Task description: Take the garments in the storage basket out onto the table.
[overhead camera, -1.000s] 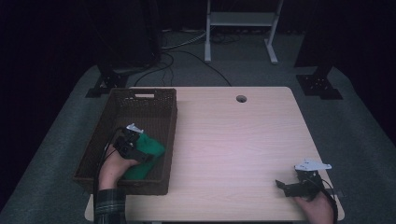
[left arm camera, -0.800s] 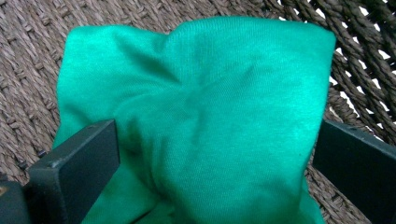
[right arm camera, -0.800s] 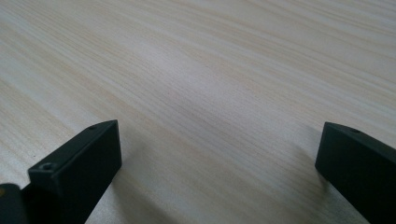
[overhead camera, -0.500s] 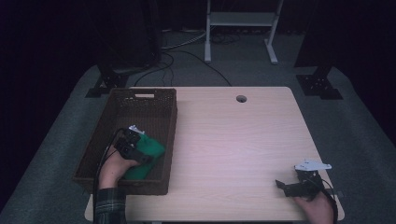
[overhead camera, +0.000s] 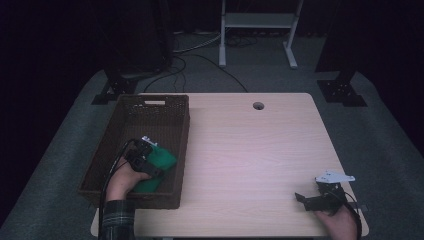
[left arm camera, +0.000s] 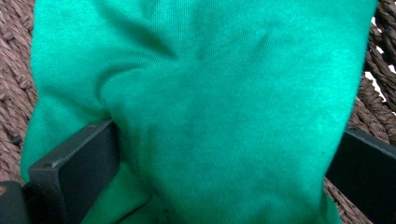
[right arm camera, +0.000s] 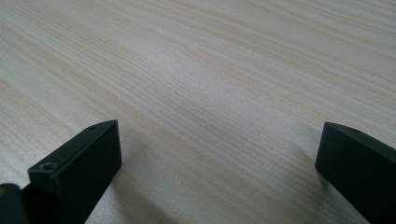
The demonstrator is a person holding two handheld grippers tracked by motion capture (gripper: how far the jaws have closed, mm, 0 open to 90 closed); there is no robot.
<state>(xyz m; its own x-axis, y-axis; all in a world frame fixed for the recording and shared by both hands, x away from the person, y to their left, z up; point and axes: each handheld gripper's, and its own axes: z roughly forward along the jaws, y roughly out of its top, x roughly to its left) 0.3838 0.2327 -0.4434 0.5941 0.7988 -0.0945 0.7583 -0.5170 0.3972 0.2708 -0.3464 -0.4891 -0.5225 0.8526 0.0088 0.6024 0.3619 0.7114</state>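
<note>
A green cloth [overhead camera: 161,161] lies bunched in the near right corner of a brown wicker basket [overhead camera: 183,125] on the table's left side. My left gripper [overhead camera: 144,154] reaches into the basket and rests on the cloth. In the left gripper view the green cloth [left arm camera: 210,93] bulges between the jaws of the left gripper [left arm camera: 229,140], which stand wide apart, open. The basket weave [left arm camera: 9,93] shows at the edges. My right gripper [overhead camera: 300,198] rests near the table's front right corner, pointing left. In its own view the right gripper [right arm camera: 219,144] is open over bare wood.
The light wooden table [overhead camera: 250,150] has a cable hole [overhead camera: 258,105] near its far edge. Beyond the table, on the dark floor, are cables [overhead camera: 200,55], a white metal stand [overhead camera: 257,20] and black stand feet [overhead camera: 342,92].
</note>
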